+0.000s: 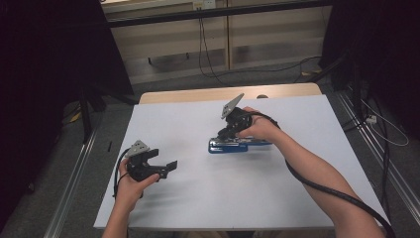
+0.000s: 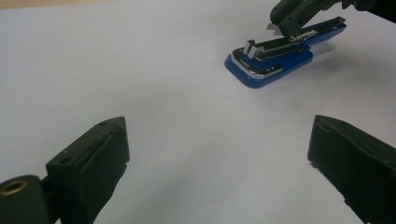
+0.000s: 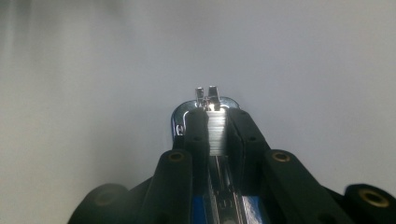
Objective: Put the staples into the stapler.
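Blue stapler [image 1: 228,145] lies open at mid-table [image 1: 188,198]. Right gripper [image 3: 215,126] has its fingers nearly closed on a staple strip [image 3: 216,133] in the magazine; left gripper [image 1: 166,167] waits wide open, empty. Loading appears underway; closing remains.

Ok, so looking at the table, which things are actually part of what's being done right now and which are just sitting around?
In the job:
- blue stapler, lying open on the white table top
- strip of staples in its channel, between the jaws of the right gripper

Just about:
- left gripper, jaws open over bare table, apart from the stapler
- cables on the floor behind the table
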A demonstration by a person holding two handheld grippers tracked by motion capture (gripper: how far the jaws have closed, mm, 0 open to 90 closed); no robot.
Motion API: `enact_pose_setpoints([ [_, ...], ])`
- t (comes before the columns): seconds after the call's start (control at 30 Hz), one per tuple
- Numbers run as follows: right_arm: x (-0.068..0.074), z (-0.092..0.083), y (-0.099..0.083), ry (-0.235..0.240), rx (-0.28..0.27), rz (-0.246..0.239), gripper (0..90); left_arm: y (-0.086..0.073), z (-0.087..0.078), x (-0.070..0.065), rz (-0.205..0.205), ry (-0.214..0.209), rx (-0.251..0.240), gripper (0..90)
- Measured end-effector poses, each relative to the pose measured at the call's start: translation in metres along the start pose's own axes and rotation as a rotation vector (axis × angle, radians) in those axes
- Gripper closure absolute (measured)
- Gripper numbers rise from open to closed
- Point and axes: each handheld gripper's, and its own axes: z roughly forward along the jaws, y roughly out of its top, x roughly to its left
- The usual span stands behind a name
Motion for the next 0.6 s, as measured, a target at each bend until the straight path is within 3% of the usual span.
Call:
enact_pose_setpoints([
  [0.6,-0.0019,0.0093,0.0054,0.020,0.025,-0.071,79.5,-0.0005,-0.0002,0.0009,-0.002,0.004,0.002,5.7],
])
